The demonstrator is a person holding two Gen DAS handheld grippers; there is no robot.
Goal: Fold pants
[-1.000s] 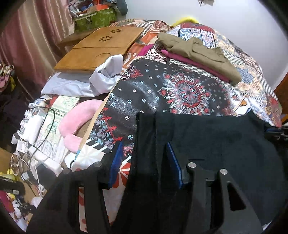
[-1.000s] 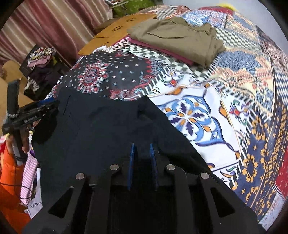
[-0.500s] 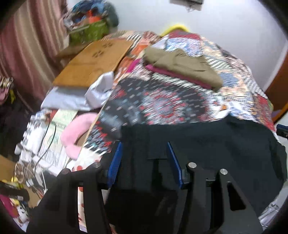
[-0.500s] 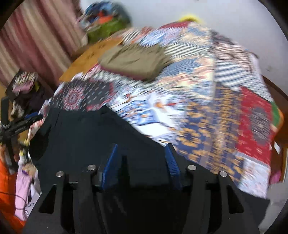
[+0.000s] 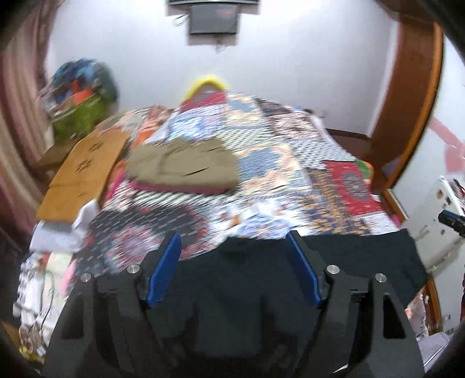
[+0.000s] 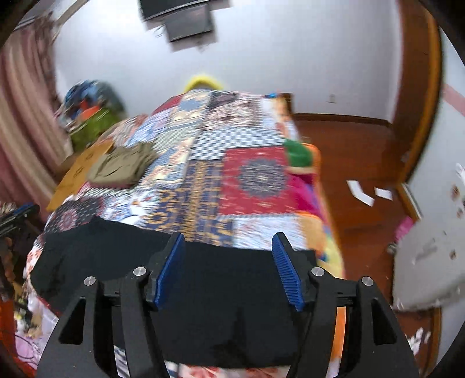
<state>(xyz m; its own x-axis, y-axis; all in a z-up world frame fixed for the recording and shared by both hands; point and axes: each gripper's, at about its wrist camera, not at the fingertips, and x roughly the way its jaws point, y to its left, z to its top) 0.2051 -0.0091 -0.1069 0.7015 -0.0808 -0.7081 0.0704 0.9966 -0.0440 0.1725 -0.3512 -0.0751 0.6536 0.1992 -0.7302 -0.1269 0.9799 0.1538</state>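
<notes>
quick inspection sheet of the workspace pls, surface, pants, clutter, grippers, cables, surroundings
surface: patchwork bedspread covering the bed.
job's things: black pants lying flat at the near edge.
clutter: folded olive garment; wooden board; green bag beyond.
grippers: left gripper and right gripper both open above the pants, holding nothing.
cables: nothing seen clearly; image blurred.
surroundings: white wall, wall screen, pink curtain, wood floor.

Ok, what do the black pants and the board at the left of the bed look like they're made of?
Black pants: soft matte cloth, probably cotton or knit; no sheen, lying limp. Board: looks like light wood or bamboo, flat and tan with cut-out slots; blur hides any grain.
</notes>
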